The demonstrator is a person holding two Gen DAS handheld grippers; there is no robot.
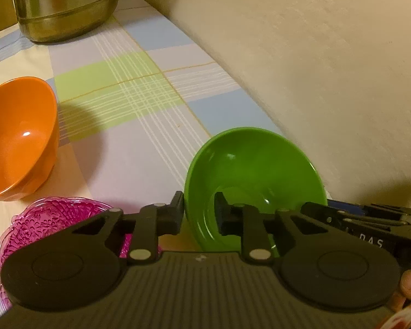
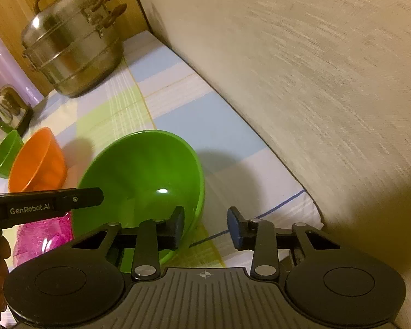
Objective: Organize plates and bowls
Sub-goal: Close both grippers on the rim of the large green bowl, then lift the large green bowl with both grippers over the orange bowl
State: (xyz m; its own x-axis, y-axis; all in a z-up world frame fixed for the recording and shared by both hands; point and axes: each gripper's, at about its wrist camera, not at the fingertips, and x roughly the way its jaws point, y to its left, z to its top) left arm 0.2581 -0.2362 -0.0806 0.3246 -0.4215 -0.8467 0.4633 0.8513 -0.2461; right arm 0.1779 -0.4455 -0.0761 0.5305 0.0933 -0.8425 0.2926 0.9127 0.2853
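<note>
The left gripper (image 1: 198, 213) straddles the near rim of the green bowl (image 1: 256, 181), jaws narrowed to pinch it, probably for lifting. The right gripper (image 2: 205, 227) brackets the opposite rim, pads not visibly pressing. An orange bowl (image 1: 19, 137) and pink glass dish (image 1: 54, 219) wait on the checked tablecloth (image 1: 139, 104).

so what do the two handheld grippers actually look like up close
Both are matte black plastic: the left gripper and right gripper share a ribbed body, two round discs and silver-riveted linkage arms. The right has one blue finger pad. White "GenRobot.AI" lettering marks the left one's side.
</note>
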